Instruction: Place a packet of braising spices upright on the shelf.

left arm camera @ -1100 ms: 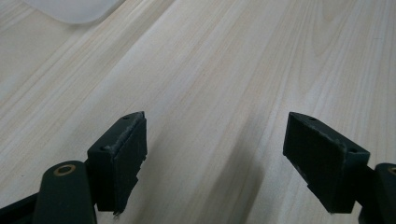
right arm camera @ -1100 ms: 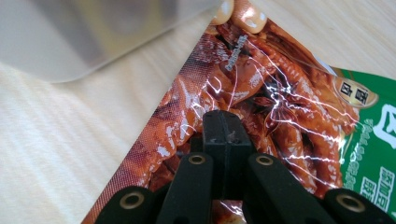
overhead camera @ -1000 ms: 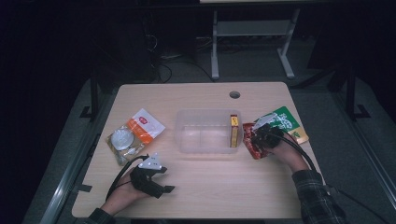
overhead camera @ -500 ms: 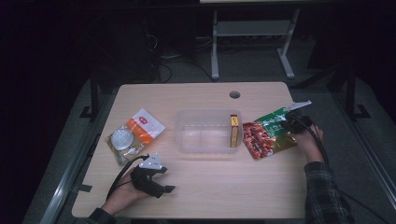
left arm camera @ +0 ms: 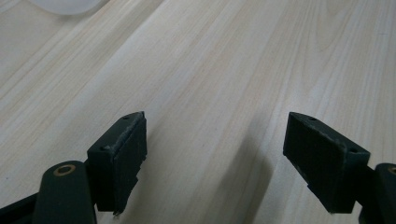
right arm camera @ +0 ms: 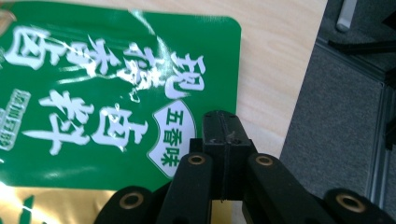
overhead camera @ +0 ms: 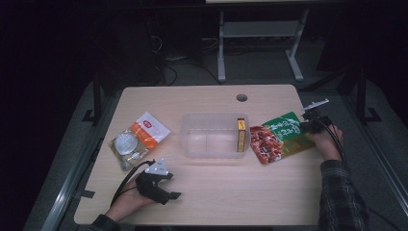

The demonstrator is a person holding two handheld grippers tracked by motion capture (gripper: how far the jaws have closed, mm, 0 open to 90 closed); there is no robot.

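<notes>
A green foil packet [overhead camera: 284,131] with white lettering lies right of the bin, overlapping a red food packet [overhead camera: 263,144]. My right gripper [overhead camera: 308,124] is at the green packet's right edge, near the table's right side. In the right gripper view its jaws [right arm camera: 223,122] are pressed together over the green packet's [right arm camera: 116,93] corner, and I see nothing between them. My left gripper [overhead camera: 168,188] rests low near the front left of the table [overhead camera: 269,192]. Its jaws [left arm camera: 217,119] stand wide open over bare wood.
A clear plastic bin [overhead camera: 211,137] sits mid-table with a yellow box [overhead camera: 240,134] upright against its right wall. An orange-and-white packet [overhead camera: 153,130] and a clear bag holding a round white thing [overhead camera: 125,144] lie at the left. A cable hole [overhead camera: 241,97] is at the back.
My right hand has slid right, from on top of the two packets to the green packet's right edge, uncovering them. The left hand has stayed put.
</notes>
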